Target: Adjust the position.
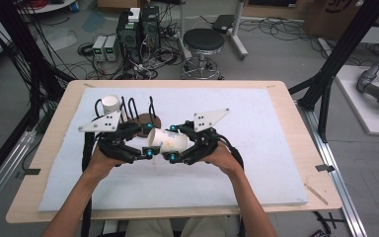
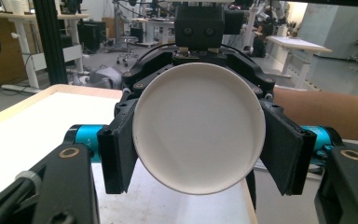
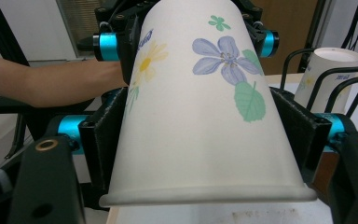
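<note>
High view: your left gripper (image 1: 145, 148) and right gripper (image 1: 171, 143) both clench the white flower-printed paper cup (image 1: 169, 141) above the bench (image 1: 276, 123).

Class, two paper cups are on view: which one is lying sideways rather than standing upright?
The flowered cup held between both grippers lies sideways above the table; the other cup stands upright among the black wire rack's loops.

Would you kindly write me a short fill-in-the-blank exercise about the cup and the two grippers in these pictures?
1. Both grippers grip one paper cup printed with ____.
2. The left gripper clamps the cup's ____ end.
3. The right gripper clamps the end with the rolled ____.
4. A second cup stands in a black wire ____.

Missing words: flowers; base; rim; rack
</note>
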A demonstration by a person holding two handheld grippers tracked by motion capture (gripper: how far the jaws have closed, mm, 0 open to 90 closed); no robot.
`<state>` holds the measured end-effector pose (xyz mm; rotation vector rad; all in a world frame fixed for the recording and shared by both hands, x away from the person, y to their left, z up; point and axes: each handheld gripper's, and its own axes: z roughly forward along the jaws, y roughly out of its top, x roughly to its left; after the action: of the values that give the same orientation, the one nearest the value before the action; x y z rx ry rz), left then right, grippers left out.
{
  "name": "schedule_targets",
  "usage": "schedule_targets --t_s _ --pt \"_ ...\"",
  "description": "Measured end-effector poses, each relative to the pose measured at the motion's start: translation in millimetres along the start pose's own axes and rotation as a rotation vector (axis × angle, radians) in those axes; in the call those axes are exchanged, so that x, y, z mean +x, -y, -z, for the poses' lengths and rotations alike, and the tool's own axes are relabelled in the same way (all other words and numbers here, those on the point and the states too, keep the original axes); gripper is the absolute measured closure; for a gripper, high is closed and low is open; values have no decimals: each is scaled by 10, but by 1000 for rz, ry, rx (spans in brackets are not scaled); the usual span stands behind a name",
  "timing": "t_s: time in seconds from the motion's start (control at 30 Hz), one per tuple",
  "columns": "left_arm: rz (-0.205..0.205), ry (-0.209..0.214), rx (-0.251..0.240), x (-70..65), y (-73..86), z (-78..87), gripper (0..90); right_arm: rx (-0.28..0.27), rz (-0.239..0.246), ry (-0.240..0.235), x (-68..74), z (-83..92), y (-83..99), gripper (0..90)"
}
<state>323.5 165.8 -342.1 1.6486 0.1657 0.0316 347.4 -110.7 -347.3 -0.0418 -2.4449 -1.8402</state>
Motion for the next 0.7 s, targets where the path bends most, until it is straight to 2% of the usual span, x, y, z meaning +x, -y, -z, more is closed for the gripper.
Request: schedule_targets --t_s 0.47,0.53,0.6,0.63,0.67,0.7 --pt "-5 0 9 -2 7 -5 337 2 1 3 5 18 -2 294" --pt "4 3 12 -6 7 -23 237 1 2 -1 6 20 -2 296" --pt "-9 -20 21 -13 15 -43 161 1 2 1 7 20 -3 297" --pt "-9 -17 21 -9 22 -58 115 0 1 1 5 20 -2 298" --pt "-2 -15 22 -3 28 -66 16 0 0 3 6 20 -3 299" --pt "-8 -19 23 -2 33 -67 17 0 1 2 4 20 -3 299"
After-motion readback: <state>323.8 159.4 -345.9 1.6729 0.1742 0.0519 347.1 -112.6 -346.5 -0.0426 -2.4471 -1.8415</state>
